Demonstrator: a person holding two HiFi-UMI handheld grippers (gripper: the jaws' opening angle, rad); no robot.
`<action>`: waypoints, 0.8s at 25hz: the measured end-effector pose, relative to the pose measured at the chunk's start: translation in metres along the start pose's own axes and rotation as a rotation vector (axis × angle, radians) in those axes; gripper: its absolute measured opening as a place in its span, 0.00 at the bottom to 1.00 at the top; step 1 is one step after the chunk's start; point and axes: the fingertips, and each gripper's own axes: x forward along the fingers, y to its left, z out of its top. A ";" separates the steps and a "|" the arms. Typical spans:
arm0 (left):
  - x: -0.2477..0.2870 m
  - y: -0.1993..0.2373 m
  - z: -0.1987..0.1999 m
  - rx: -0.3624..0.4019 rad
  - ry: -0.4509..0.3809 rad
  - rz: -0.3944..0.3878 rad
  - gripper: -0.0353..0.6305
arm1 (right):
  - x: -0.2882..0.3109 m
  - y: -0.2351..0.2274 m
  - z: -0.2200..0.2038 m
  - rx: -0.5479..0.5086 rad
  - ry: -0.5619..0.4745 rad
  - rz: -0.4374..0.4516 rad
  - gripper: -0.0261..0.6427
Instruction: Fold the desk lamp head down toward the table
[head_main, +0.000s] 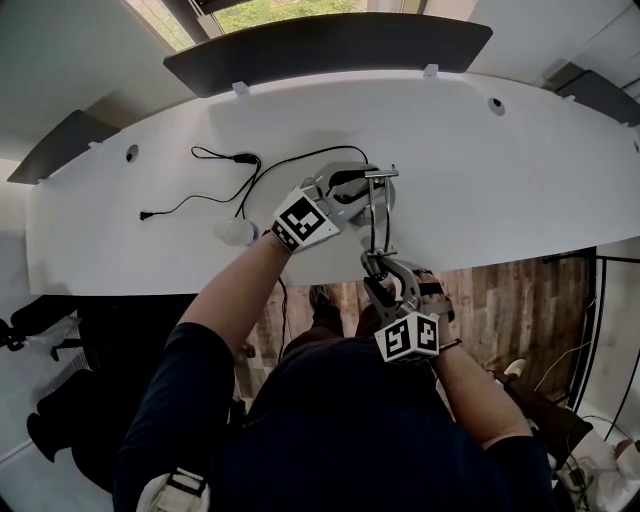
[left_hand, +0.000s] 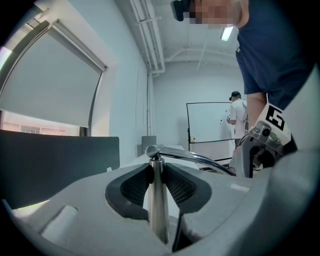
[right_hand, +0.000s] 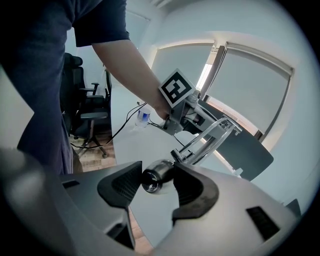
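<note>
A chrome desk lamp (head_main: 372, 205) stands near the front edge of the white table (head_main: 520, 170), its arm leaning toward me. My left gripper (head_main: 335, 200) is shut on the lamp's upright post (left_hand: 158, 200), and both pads press its sides. The lamp's curved arm (left_hand: 200, 159) runs off to the right above the post. My right gripper (head_main: 383, 268) hangs over the table's front edge. The chrome lamp head (right_hand: 156, 179) lies between its pads, snug to the right one, and no firm squeeze shows. The lamp's rods (right_hand: 210, 140) rise behind the head.
A black power cable (head_main: 215, 190) loops across the table left of the lamp. A small white plug (head_main: 235, 232) lies by my left wrist. Dark privacy panels (head_main: 330, 45) line the table's far edge. An office chair (right_hand: 85, 107) stands at the table's left end, and a person (left_hand: 239, 120) stands by a whiteboard.
</note>
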 end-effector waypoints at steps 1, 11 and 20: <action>0.000 0.000 0.000 -0.001 0.000 -0.001 0.21 | 0.001 0.000 -0.001 -0.004 0.002 -0.001 0.34; 0.000 0.000 -0.002 -0.016 0.004 -0.008 0.21 | 0.017 -0.002 -0.009 -0.032 0.012 -0.017 0.33; -0.001 0.001 -0.004 -0.036 -0.007 -0.010 0.21 | 0.032 -0.004 -0.014 -0.054 0.023 -0.028 0.31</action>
